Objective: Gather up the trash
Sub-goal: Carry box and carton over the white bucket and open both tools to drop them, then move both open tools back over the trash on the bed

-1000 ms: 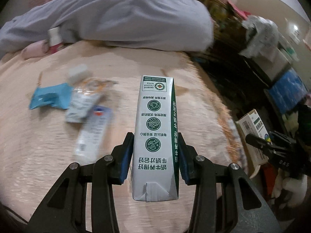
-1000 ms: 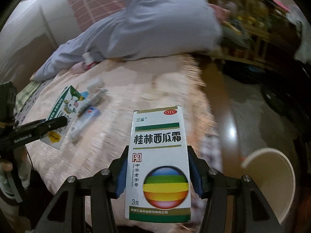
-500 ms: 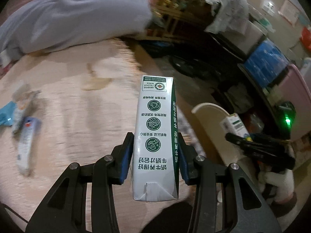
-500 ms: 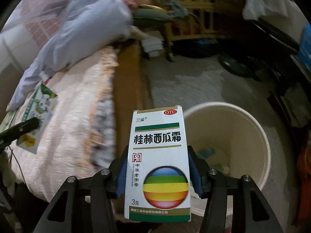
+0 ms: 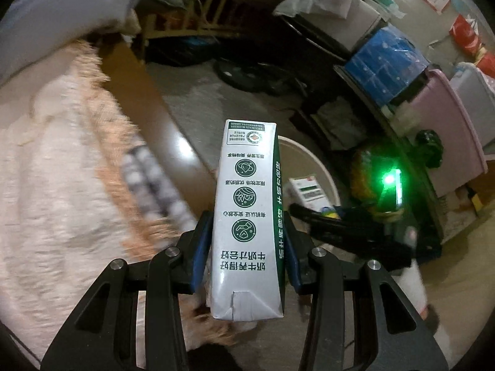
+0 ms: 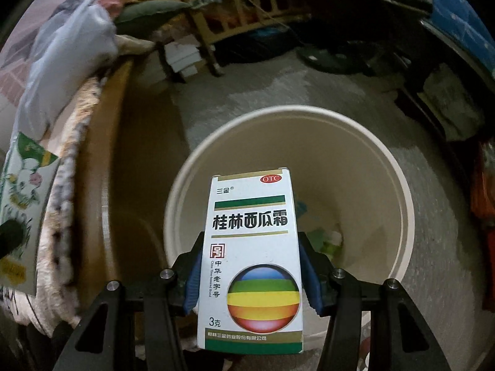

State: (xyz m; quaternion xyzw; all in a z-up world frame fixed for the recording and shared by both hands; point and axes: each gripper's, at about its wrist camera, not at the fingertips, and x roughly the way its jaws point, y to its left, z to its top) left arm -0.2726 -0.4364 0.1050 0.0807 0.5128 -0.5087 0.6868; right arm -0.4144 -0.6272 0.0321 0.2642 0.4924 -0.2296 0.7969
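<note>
A white and green milk carton (image 5: 247, 216) was gripped lengthwise in the left gripper (image 5: 246, 247), whose jaws were closed against the carton's two long sides, the blue pads (image 5: 201, 247) pressed to it. The carton was held in the air past the edge of a bed covered by a pink fringed blanket (image 5: 62, 185), with the wooden bed frame (image 5: 148, 99) seen beyond the fringe. Behind and to the right of the carton, part of a cream trash bucket (image 5: 312, 160) was visible on the grey floor (image 5: 216, 92). In that same view the right gripper (image 5: 312, 213) was seen over the bucket with a small box in its jaws. In the right wrist view, a white medicine box (image 6: 252, 259), marked OTC and printed with a striped rainbow globe, was clamped upright in the right gripper (image 6: 250, 275), the jaws closed on its two narrow sides. The box was held directly over the open mouth of the trash bucket (image 6: 402, 191), not yet inside it. A few scraps (image 6: 328, 241), green and white, lay at the bottom of the bucket; what they were could not be told. At the left edge of the right wrist view, the milk carton (image 6: 21, 201) was visible beside the blanket fringe, with a dark tip of the left gripper crossing it. A pale grey bundle of bedding (image 6: 68, 46) lay on the far part of the bed, and a wooden crib frame (image 6: 247, 9) stood further back.
</note>
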